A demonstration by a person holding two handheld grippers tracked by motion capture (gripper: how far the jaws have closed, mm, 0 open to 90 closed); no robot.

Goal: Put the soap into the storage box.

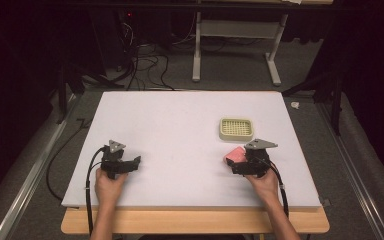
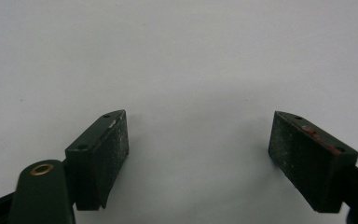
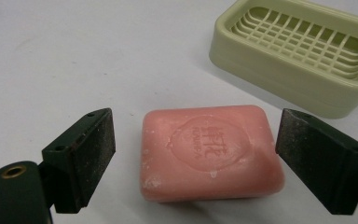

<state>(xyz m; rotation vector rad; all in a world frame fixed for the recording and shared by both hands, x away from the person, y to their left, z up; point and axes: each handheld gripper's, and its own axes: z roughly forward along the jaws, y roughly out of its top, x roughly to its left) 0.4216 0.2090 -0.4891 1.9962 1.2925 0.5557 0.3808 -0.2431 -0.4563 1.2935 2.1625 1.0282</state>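
Pink soap (image 3: 209, 151) lies flat on the white table (image 1: 180, 125), and I have my right gripper (image 3: 196, 158) straddling it, jaws spread with a gap on each side, so nothing is grasped yet. I judge the job as barely begun: the approach is made, while the squeeze, the lift and the carry to the dish (image 3: 298, 51) remain. That dish sits empty just beyond the soap, slightly to the right, near but apart from it. My left gripper (image 2: 198, 161) rests at the near left, released, with bare table between its jaws. Nothing stands between soap and dish; the only hazard I expect is the slick bar slipping.
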